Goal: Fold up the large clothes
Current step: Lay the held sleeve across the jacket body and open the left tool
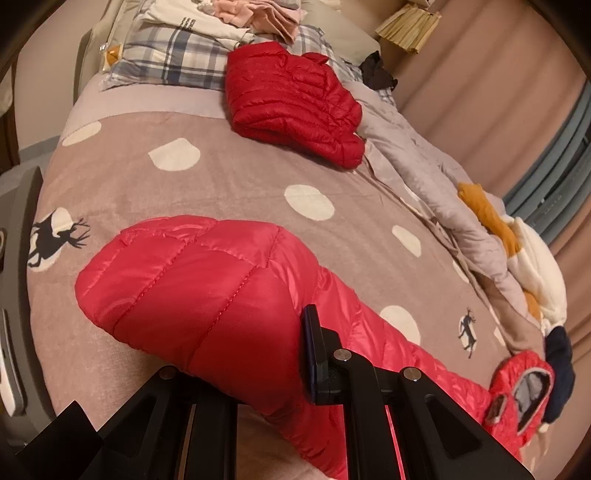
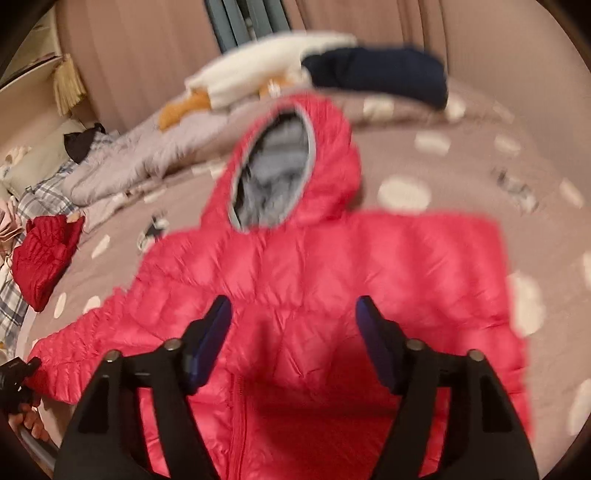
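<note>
Bed under me: dotted taupe blanket (image 1: 229,177) | on it: pink puffer jkt (image 2: 314,266), folded red jkt (image 1: 291,99), grey duvet (image 1: 424,177), plaid pillow (image 1: 173,55).

No lettering is legible anywhere (the white garment's (image 1: 184,26) print blurs).

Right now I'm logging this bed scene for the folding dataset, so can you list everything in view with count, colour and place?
hooded puffer jacket: one, bright red with grey lining, spread front-up mid-bed
folded puffer jacket: one, darker red, near the pillows
blanket: one, taupe with cream dots and deer prints, covering the bed
plaid pillow: one, blue and cream, at the head
clothes pile: pink and white, on the pillows
grey quilt: one, bunched along the curtain side
curtain: pinkish, beside the bed
left gripper: black, closed on the jacket's sleeve
right gripper: black with blue pads, open above the jacket's chest
</note>
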Demonstrator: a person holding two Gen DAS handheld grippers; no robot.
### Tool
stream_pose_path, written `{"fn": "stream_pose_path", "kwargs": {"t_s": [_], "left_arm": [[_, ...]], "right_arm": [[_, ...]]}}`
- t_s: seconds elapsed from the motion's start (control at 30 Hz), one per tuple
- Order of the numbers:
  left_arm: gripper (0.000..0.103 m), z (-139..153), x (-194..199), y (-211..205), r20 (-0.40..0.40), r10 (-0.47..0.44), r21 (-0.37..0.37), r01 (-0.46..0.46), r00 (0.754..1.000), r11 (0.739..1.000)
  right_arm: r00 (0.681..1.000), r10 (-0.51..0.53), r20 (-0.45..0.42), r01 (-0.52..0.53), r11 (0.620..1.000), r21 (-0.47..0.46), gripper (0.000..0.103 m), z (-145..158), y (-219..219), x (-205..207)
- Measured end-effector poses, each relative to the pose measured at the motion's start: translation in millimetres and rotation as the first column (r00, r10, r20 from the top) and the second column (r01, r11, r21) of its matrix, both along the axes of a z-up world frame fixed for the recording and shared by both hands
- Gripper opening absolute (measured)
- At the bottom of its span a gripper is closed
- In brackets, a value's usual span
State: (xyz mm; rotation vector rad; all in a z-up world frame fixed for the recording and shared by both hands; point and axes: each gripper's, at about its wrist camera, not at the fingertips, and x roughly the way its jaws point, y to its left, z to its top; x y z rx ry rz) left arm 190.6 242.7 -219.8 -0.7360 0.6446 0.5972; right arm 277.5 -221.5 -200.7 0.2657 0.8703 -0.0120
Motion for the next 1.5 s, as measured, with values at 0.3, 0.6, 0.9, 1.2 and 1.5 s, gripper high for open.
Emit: {"fn": "stream_pose_path", "kwargs": {"t_s": [0.3, 0.6, 0.9, 1.2, 1.5], "left_arm": [[0.01, -2, 5, -5, -0.034, 0.003, 0.038, -0.002, 0.999, 0.999], [0.01, 3, 5, -12, -0.036, -0.008, 0.077, 0.011, 0.999, 0.997], [0.01, 33, 3, -30, 0.037, -0.063, 0.153, 0.056, 0.997, 0.987], [0.01, 75, 4, -102, 0.113, -0.211, 0.269, 0.174, 0.971, 0.947], [0.01, 98, 0, -204, 0.113, -0.465, 0.39, 0.391, 0.878, 0.833]], "right_arm": [[0.992, 0.093, -0.08, -0.115, 0.936, -0.332, 0.065, -47, 62, -4], [0.984, 0.168, -0.056, -0.176, 0.96, -0.218, 0.065, -45, 47, -39], [1.0, 0.018, 0.011, -0.017, 0.994, -0.106, 0.064, -7, 6, -58], [0.977, -0.15, 0.153, 0.19, 0.935, -0.299, 0.067, 33, -34, -100], [0.934, -0.291, 0.208, 0.34, 0.902, -0.267, 0.067, 50, -66, -128]]}}
